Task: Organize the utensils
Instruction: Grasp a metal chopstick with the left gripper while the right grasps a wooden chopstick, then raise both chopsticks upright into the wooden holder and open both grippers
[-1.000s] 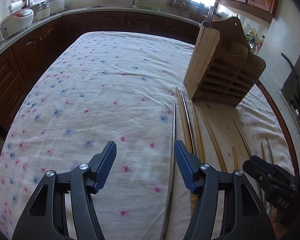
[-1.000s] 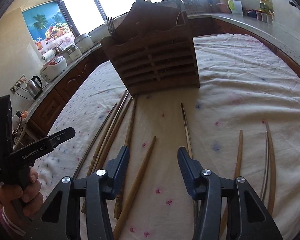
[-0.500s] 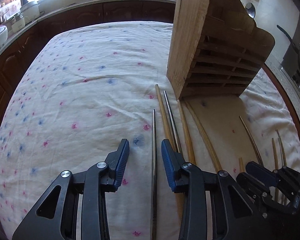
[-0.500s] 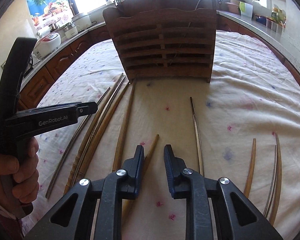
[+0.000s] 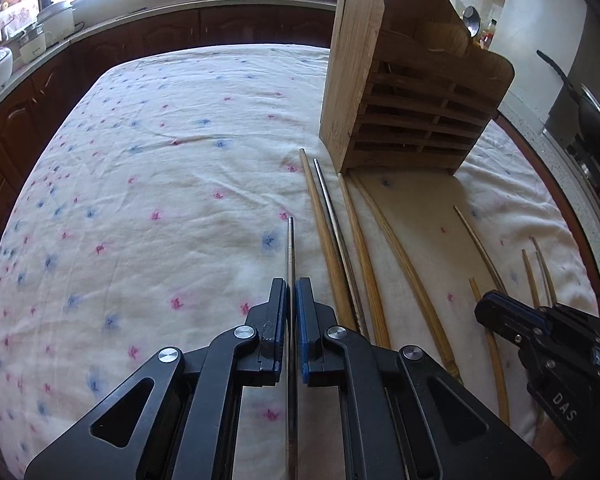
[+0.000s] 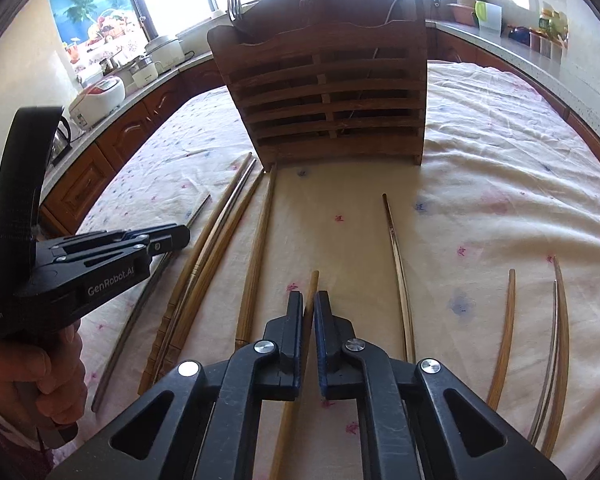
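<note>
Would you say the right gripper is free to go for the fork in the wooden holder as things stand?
Probably not: the right gripper is shut on a wooden chopstick, and the fork stands at the holder's far top corner.

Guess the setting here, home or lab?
Most likely a home kitchen: rice cooker on a counter over wooden cabinets, and a wooden utensil rack on a floral-clothed table.

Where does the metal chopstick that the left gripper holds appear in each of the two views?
Left wrist view: the metal chopstick runs up the centre, clamped between the left gripper jaws, its tip pointing up the tablecloth.
Right wrist view: the same chopstick lies at far left, mostly hidden behind the left gripper, its tip showing above it.
Shared landmark: the wooden utensil holder.
</note>
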A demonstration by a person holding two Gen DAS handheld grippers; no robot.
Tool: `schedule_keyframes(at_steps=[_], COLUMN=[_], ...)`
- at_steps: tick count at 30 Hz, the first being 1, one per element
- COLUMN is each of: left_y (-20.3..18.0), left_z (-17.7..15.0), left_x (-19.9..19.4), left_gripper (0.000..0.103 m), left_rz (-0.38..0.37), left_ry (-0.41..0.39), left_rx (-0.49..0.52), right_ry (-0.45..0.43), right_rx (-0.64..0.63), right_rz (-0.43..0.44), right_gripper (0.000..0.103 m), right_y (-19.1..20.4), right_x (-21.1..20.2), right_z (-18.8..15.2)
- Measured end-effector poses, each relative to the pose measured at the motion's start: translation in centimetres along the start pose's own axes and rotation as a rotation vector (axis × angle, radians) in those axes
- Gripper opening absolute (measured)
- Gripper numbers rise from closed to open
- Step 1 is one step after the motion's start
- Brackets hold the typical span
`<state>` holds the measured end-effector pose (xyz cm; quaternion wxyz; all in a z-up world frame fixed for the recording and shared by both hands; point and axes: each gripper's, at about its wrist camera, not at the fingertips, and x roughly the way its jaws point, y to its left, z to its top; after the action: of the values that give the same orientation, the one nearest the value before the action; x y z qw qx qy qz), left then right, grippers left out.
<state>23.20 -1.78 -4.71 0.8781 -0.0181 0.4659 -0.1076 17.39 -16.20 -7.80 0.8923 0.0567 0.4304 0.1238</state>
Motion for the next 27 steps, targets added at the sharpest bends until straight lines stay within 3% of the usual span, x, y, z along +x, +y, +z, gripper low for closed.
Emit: schedule_keyframes(at_steps=[8,17,27], left_y=[1.2,1.5,0.4], left_z=[-0.8,0.0,1.0], left_x=[-6.9,-13.3,-15.6], left_gripper=[0.005,0.005,0.005], left_rz=[-0.126,-0.225,-0.234], left_ry=[-0.111,-0.245,-0.318], left_rx=[-0.088,-0.106,-0.068], right_ry=[-0.101,-0.244,-0.396], right_rx=[0.046,0.069,0.069], right_rz=[0.059,0.086,0.084], right_gripper=[0.005,0.005,0.005], right_y=[-0.3,0.0,-0.9], right_x=[-4.6,-10.0,-15.2], right_z=[0.9,2.6,5.0])
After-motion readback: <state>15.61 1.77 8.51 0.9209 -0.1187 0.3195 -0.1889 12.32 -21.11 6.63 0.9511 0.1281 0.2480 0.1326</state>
